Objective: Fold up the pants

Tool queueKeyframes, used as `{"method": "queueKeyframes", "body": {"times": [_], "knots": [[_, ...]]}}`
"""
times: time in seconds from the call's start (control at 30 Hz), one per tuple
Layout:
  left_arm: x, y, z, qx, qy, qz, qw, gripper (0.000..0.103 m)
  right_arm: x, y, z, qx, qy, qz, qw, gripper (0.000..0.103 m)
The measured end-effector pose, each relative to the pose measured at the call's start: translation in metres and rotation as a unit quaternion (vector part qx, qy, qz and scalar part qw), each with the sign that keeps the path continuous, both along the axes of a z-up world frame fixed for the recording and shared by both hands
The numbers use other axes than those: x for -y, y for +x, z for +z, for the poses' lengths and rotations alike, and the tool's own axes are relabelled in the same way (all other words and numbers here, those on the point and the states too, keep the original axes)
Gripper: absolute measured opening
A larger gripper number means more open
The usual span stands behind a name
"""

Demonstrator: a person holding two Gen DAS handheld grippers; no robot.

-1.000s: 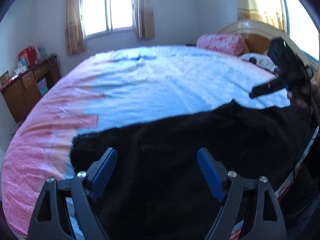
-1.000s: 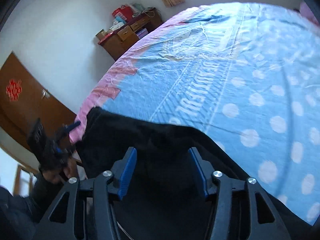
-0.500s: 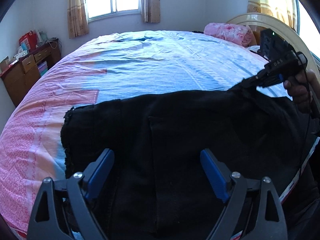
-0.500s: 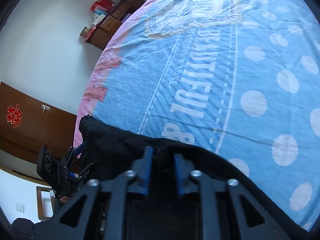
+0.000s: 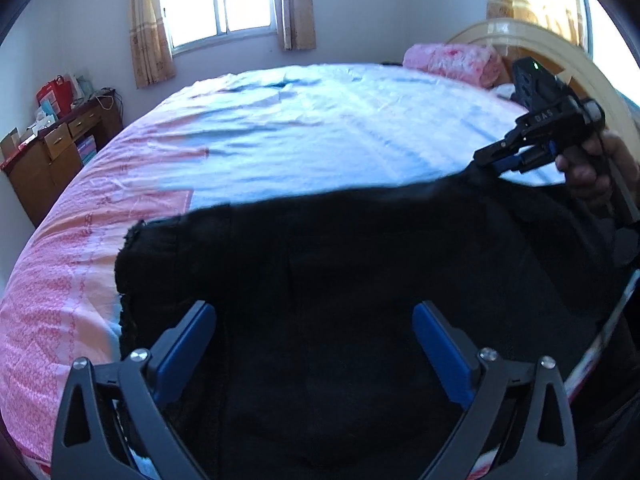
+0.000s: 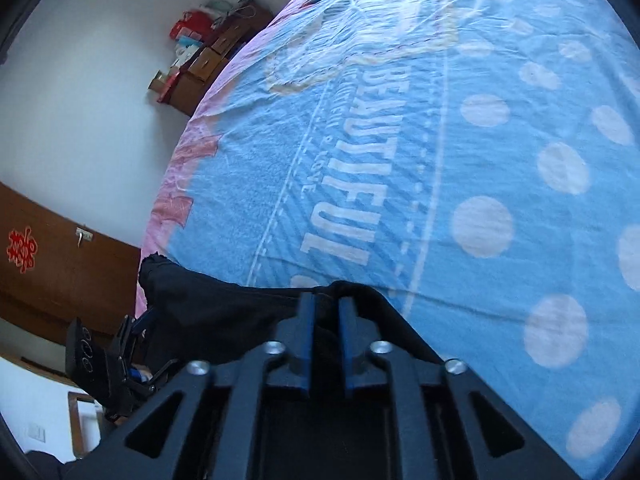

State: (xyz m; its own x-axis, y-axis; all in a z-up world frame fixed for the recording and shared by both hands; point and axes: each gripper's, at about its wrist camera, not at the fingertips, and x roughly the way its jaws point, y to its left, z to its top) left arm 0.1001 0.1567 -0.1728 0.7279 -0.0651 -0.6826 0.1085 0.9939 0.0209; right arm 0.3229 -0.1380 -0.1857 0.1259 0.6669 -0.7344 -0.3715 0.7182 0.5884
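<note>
Black pants (image 5: 360,272) lie spread across the near edge of the bed. My left gripper (image 5: 316,320) hovers open just over the cloth, blue pads wide apart, nothing between them. My right gripper (image 6: 326,304) is shut on a raised fold of the pants (image 6: 224,320) at their far right edge. It also shows in the left wrist view (image 5: 508,156), pinching the cloth's upper right corner. The left gripper shows at the lower left of the right wrist view (image 6: 132,356).
The bed has a blue and pink sheet (image 5: 300,132) with white dots and lettering (image 6: 360,160). A pink pillow (image 5: 452,60) and a curved headboard (image 5: 560,48) stand at the far right. A wooden dresser (image 5: 52,148) stands at the left wall. A brown door (image 6: 48,256) is behind.
My right gripper has closed on the pants' edge and lifted it a little. The left gripper has stayed open over the cloth.
</note>
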Motion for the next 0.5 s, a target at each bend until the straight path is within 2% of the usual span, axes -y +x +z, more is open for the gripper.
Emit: {"method": "queueKeyframes", "body": {"times": [0.03, 0.17, 0.3, 0.4, 0.5], "knots": [[0.003, -0.003, 0.004, 0.007, -0.002, -0.002, 1.0000, 0.101, 0.010, -0.006, 0.010, 0.017, -0.012, -0.012, 1.000, 0.056], [0.031, -0.010, 0.025, 0.028, -0.001, -0.034, 0.9990, 0.101, 0.069, -0.036, 0.038, 0.045, -0.010, -0.058, 0.997, 0.056], [0.081, -0.007, 0.037, 0.032, -0.021, -0.105, 0.9937, 0.101, 0.146, -0.074, 0.055, 0.065, -0.019, -0.124, 0.990, 0.056], [0.128, -0.002, 0.037, 0.026, -0.031, -0.166, 0.9854, 0.101, 0.215, -0.114, 0.068, 0.086, -0.046, -0.196, 0.976, 0.056], [0.176, 0.000, 0.033, 0.019, -0.033, -0.226, 0.9735, 0.101, 0.287, -0.161, 0.083, 0.111, -0.088, -0.280, 0.949, 0.056]]}}
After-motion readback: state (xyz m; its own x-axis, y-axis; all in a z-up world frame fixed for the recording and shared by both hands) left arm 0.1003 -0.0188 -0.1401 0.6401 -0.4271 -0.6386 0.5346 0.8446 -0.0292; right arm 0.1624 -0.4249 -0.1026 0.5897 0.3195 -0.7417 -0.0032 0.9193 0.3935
